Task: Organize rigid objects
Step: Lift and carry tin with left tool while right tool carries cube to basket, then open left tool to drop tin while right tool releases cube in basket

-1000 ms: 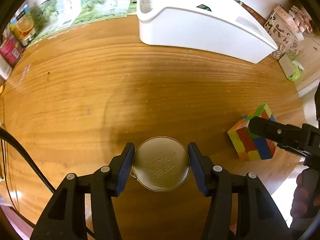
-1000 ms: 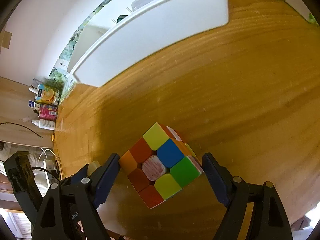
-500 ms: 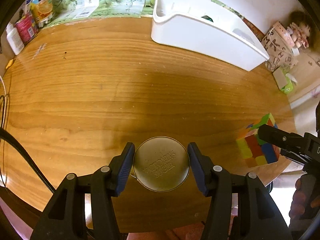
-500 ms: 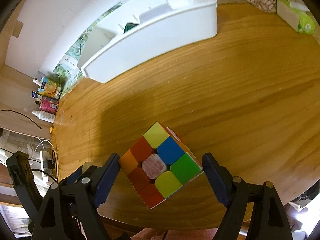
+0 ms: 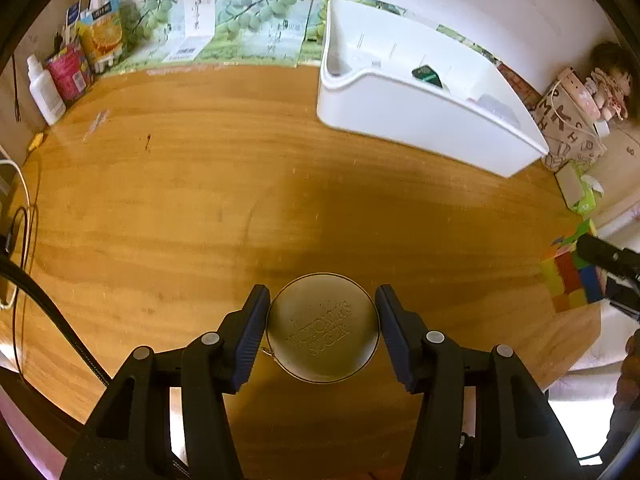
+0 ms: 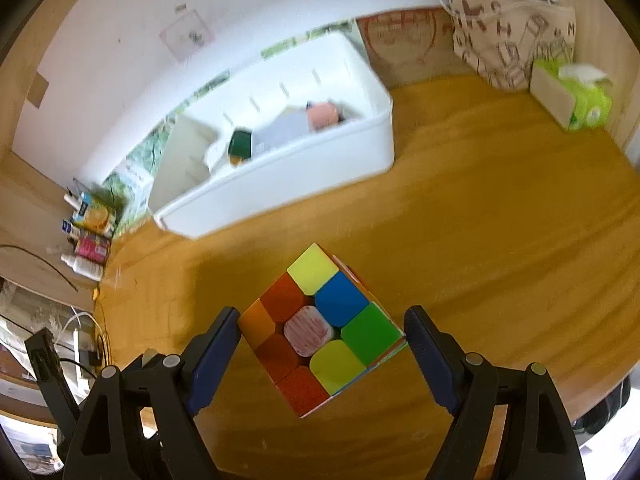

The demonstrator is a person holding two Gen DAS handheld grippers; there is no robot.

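Left claw (image 5: 322,330): closed on the tin (image 5: 322,327), its two blue pads press the round side from left and right.
Tin: round, gold colour, held above the near part of the bench (image 5: 200,200). The flat embossed face is turned to the camera, so its short axis points along the fingers. The embossed words run slanted, rising toward the right.
Right claw (image 6: 322,334): closed on the cube (image 6: 322,330), the pads touch two opposite corner edges.
Cube: many colours, held in the air over the bench, rotated like a diamond. One corner points forward to the bin (image 6: 280,184), the opposite corner points back to the camera. It has no long axis. In the left view it shows at the far right edge, well apart from the tin.
Bin: long white box at the far side of the bench, near the wall. Its long axis runs from left-near to right-far in the right view. Some small things lie inside, blurred.
Tissue box (image 6: 572,100): green, at the far right of the bench.
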